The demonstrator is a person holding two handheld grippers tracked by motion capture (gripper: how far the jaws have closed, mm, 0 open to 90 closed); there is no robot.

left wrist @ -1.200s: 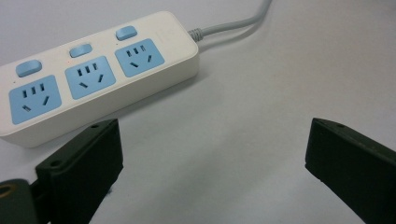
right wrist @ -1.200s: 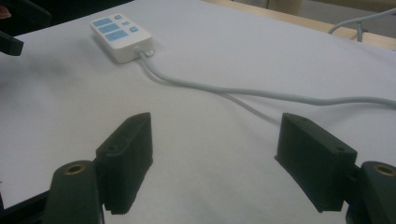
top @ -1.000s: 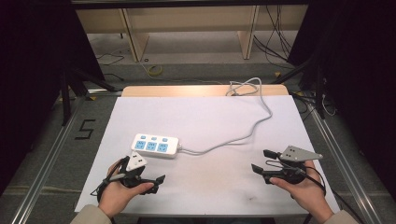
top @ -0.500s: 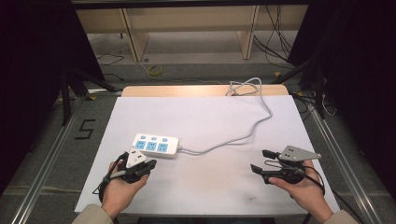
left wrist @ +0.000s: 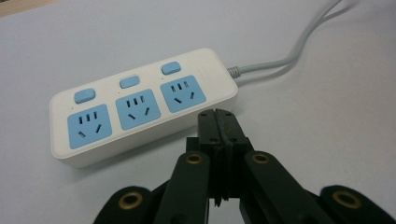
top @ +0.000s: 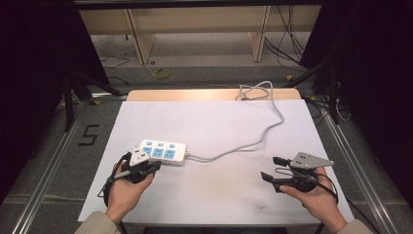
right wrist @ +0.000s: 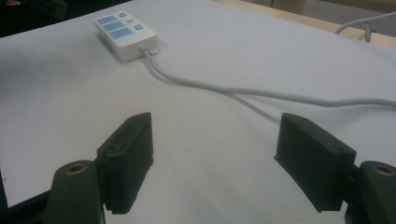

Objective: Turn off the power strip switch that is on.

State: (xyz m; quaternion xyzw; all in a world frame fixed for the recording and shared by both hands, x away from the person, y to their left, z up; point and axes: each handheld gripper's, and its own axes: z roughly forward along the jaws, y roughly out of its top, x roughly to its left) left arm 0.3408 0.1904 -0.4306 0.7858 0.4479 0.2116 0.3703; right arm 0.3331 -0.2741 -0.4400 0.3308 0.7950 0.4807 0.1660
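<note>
A white power strip with blue sockets lies flat on the white tabletop, near the left front. Its grey cord snakes away to the far edge. The left claw sits just beside the strip, pointing at it. Its two black jaws have just snapped together, with nothing between them. The right claw waits well apart on the other side, its jaws wide apart and holding nothing.
</note>
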